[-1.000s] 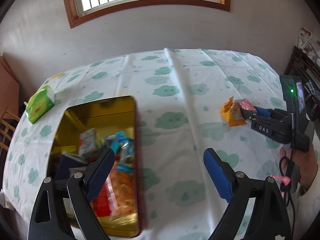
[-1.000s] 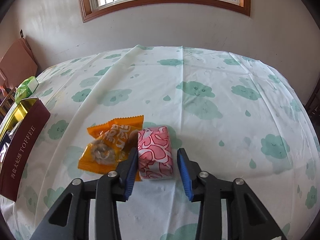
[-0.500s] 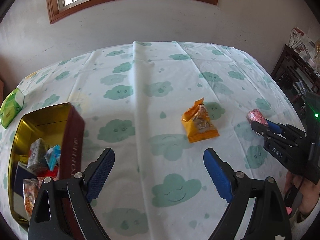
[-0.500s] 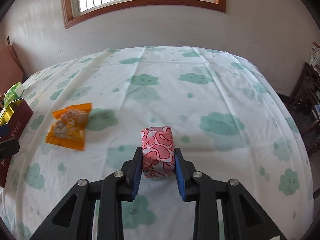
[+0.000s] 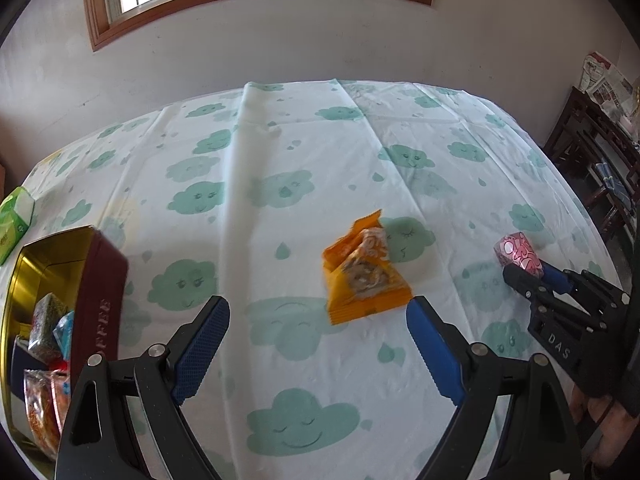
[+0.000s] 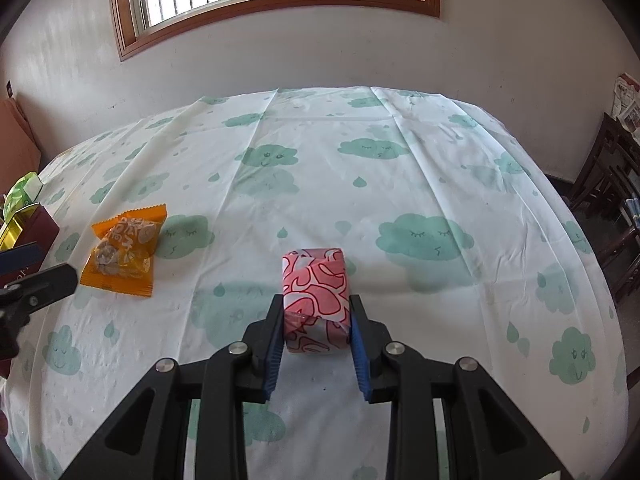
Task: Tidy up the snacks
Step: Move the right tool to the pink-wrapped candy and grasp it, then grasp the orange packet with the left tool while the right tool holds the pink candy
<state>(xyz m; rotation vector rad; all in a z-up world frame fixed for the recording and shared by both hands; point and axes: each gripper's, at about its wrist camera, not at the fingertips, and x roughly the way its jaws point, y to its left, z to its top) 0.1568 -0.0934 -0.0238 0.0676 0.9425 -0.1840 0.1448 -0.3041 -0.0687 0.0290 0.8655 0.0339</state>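
A cloud-print tablecloth [image 6: 400, 208] covered the table. A wood-framed window [image 6: 272, 0] sat in the wall beyond its far edge. Dark furniture [image 5: 592, 160] stood right.

The toffee tin [image 5: 105, 280] runs off the left wrist view's left edge, its snacks [image 5: 48, 320] partly hidden behind the wall and blurred; the green box [image 5: 16, 220] is clipped at far left; print on the orange packet [image 5: 364, 272] is unreadable.
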